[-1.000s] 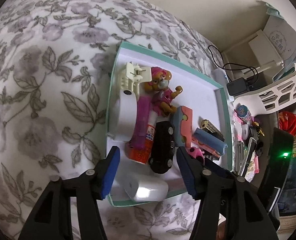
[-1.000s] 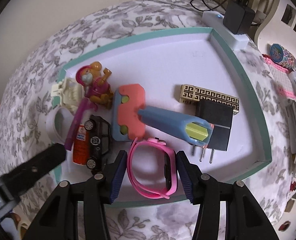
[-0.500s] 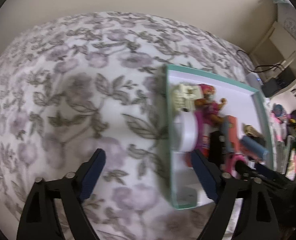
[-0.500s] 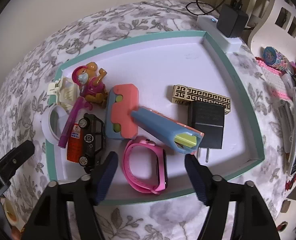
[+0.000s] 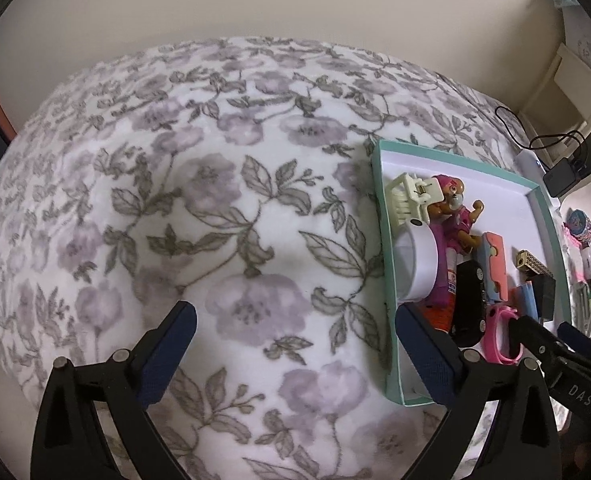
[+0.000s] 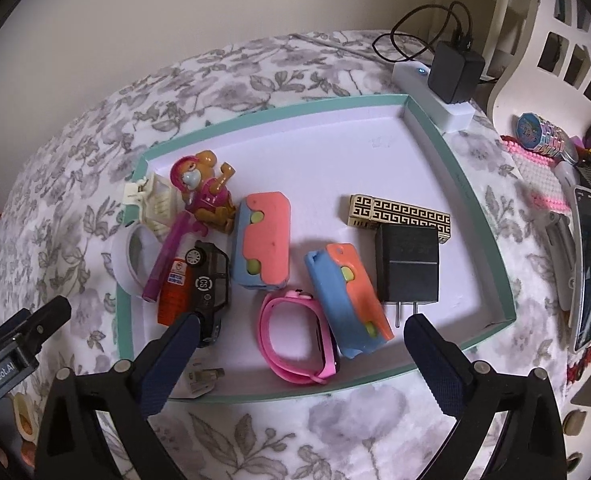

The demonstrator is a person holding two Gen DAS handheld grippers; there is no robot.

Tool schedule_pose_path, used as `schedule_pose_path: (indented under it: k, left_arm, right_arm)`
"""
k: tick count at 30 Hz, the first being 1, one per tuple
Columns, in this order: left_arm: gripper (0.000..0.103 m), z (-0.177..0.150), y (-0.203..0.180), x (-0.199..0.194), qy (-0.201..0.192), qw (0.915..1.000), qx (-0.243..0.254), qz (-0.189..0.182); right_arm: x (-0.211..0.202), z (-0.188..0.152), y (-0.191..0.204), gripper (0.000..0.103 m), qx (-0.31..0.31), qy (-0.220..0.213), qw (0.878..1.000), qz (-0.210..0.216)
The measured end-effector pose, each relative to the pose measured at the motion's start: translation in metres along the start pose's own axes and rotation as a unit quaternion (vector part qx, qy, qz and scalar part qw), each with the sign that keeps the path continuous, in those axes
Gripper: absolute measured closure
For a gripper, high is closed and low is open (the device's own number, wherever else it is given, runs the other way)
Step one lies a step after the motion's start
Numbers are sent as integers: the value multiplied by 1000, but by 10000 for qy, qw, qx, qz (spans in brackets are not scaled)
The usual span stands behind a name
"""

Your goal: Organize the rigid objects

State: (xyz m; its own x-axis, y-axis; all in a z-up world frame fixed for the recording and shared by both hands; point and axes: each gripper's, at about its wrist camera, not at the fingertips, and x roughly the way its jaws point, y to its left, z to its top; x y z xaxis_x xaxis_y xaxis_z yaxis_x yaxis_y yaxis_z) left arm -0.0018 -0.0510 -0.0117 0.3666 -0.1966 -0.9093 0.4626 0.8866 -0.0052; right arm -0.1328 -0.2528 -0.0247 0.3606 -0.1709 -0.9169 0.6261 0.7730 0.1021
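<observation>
Both tongs stand wide apart with nothing gripped. The right tongs have just been opening, and the pink watch lies free in the gap between the pads at the lower middle of the right wrist view, touching neither. It rests on the floor of the teal-rimmed tray, against a blue and orange toy block.

The left tongs have likewise just spread; in the left wrist view they hover over bare floral bedspread, with only the tray's near corner behind the right-hand pad.

Inside the tray, on the left of the right wrist view: a cream hair claw, a pup figure in pink, a purple pen, a white tape roll, an orange tube and a black toy car, all crowded together. A second blue and orange block sits mid-tray. To the right, a black plug adapter lies with its 2 prongs toward the tray's near edge, touching a gold patterned bar behind it.

A white power strip with a black charger sits just beyond the tray's far corner, upper right.
</observation>
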Motion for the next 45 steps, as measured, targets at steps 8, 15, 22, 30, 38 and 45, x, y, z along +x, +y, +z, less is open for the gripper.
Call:
schedule_pose_path:
  k: [8,15,22,30,38,45]
  left_arm:
    - [3,1,2,-5,-135,9998,-9,124]
    - [3,2,-2,-10,-248,9994,66,211]
    - [3,4,-4,-10,-267,9992,121,290]
    - [3,5,-2,-9,-261,9989,69,371]
    - [3,5,-2,-9,-263,9985,71,472]
    - [3,6,-2,-8,-297,9981,98,527]
  right_arm:
    - [-10,0,1,0,-5,-153,9999,55]
    - [-12,2,2,0,-40,-200,9998,91]
    - [-13,4,3,0,-67,-235,9996,127]
    - [-12,5,5,0,-112,-237,9996,136]
    - [-12,4,6,0,-118,-234,9996,133]
    - [-12,5,6,0,-118,-227,9996,132]
